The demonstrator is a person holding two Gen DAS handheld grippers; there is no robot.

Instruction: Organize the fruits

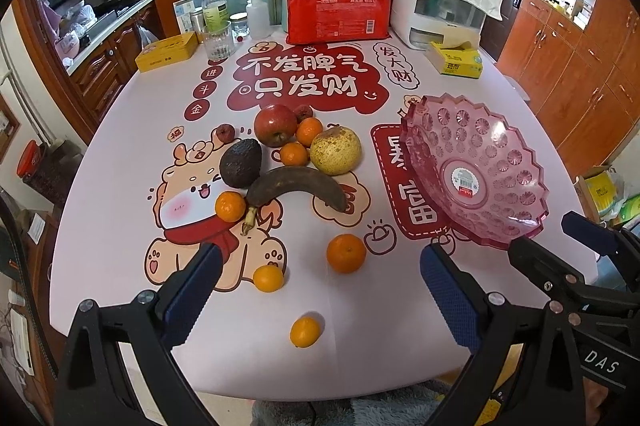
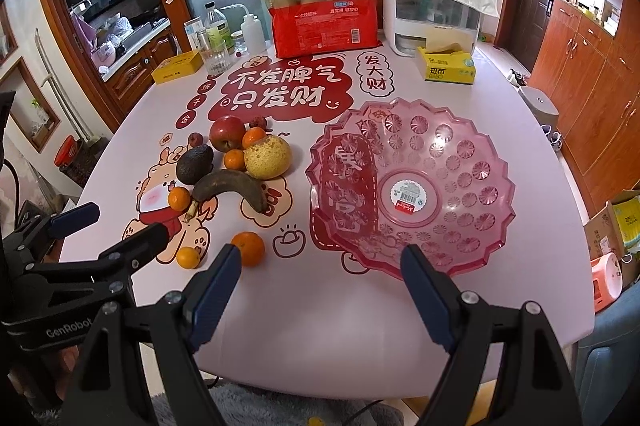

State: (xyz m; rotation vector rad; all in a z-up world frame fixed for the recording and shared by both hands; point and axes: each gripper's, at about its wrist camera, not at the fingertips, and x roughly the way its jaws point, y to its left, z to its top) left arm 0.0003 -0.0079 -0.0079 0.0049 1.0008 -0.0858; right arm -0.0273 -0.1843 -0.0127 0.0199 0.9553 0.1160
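A clear pink fruit bowl (image 1: 500,145) (image 2: 448,129) stands empty on the right of the table. Left of it lies a cluster: red apple (image 1: 276,125) (image 2: 227,133), speckled yellow pear (image 1: 335,150) (image 2: 267,157), dark avocado (image 1: 241,162) (image 2: 194,163), blackened banana (image 1: 298,190) (image 2: 232,187), two small red fruits and several tangerines. A loose tangerine (image 1: 346,253) (image 2: 249,248) lies nearer me, and another (image 1: 305,332) near the front edge. My left gripper (image 1: 320,252) (image 2: 126,222) hovers open over the front tangerines. My right gripper (image 2: 320,254) (image 1: 548,234) is open at the bowl's near rim. Neither holds anything.
Along the table's back stand a red pack of bottles (image 1: 338,5), a white appliance under a cloth (image 1: 444,1), a tissue box (image 1: 456,59), a yellow tin (image 1: 168,51), a glass and bottles (image 1: 216,25). Wooden cabinets line the right side.
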